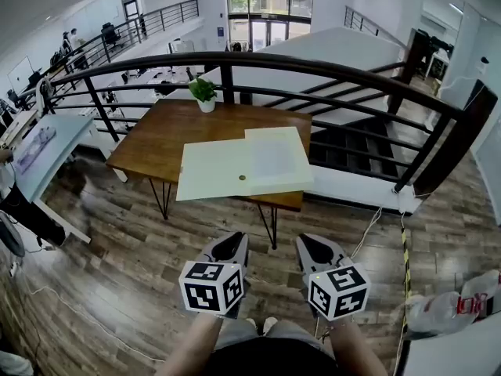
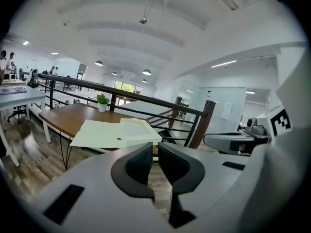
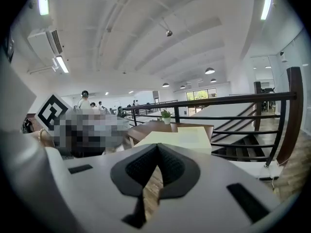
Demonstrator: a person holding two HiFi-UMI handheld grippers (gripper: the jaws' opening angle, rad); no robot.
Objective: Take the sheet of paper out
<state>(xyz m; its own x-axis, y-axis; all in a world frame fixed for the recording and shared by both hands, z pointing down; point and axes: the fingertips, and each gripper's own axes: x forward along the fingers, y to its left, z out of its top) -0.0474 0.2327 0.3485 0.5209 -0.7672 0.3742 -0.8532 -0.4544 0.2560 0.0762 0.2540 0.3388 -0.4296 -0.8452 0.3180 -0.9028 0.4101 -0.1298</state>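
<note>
The person stands a few steps back from the table point(image 1: 153, 143), with both tools held low in front of the body and tipped a little downward toward it, which I take as the posture of someone who has not begun to reach. The left gripper point(image 1: 228, 247) has its jaws nearly together, with only a thin slit between the pads and nothing in it. The right gripper point(image 1: 316, 250) has its jaws pressed together at the tips and is also empty. Between the person and the table there is only wooden floor point(image 1: 117, 257). On the near part of the table lies a flat pale green folder point(image 1: 210, 172) with a small round fastener point(image 1: 241, 178). The whiter sheet of paper point(image 1: 274, 159) seems to lie at the folder's right part, though I cannot tell whether it is inside or on top. Behind them stands a small potted plant point(image 1: 205, 92), then the dark railing point(image 1: 313, 65). I think the approach must come first, and the jaws must open before they can pinch an edge.
</note>
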